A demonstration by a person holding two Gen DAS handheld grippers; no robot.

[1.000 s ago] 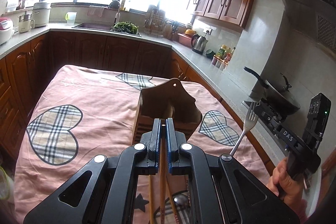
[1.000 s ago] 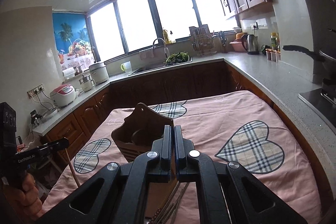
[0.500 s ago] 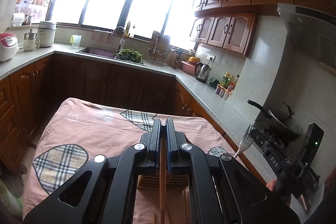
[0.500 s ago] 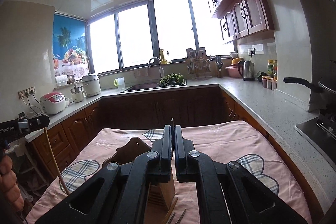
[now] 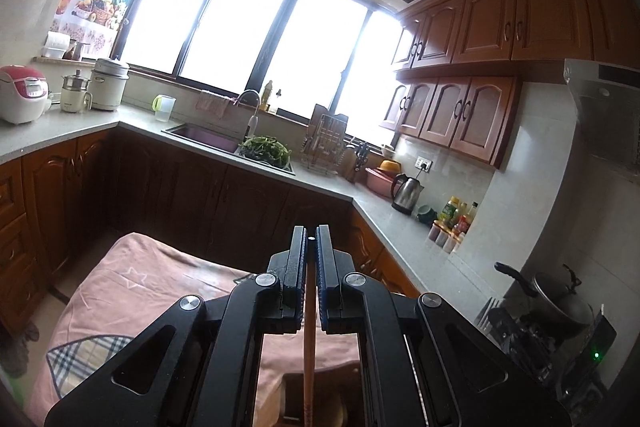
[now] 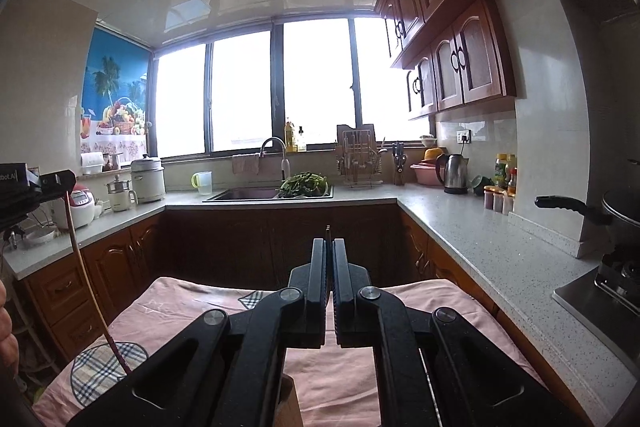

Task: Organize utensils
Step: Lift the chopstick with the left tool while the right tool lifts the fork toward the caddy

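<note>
My left gripper is shut on a thin wooden chopstick that hangs down between its jaws. Under it, at the bottom edge, lies the rim of the wooden utensil holder. In the right wrist view the left gripper is at the far left, with the chopstick slanting down toward the pink cloth. My right gripper is shut, and a thin metal tip pokes out above its jaws. In the left wrist view it is dark at the right, with fork tines beside it.
The table wears a pink cloth with plaid hearts. A counter runs around it with a sink, greens, a kettle and bottles. A pan sits on the stove at the right. A hand shows at the left edge.
Both grippers have risen and tilted up. The wooden holder and the cloth slid to the bottom of both views. The chopstick and the fork stayed gripped.
</note>
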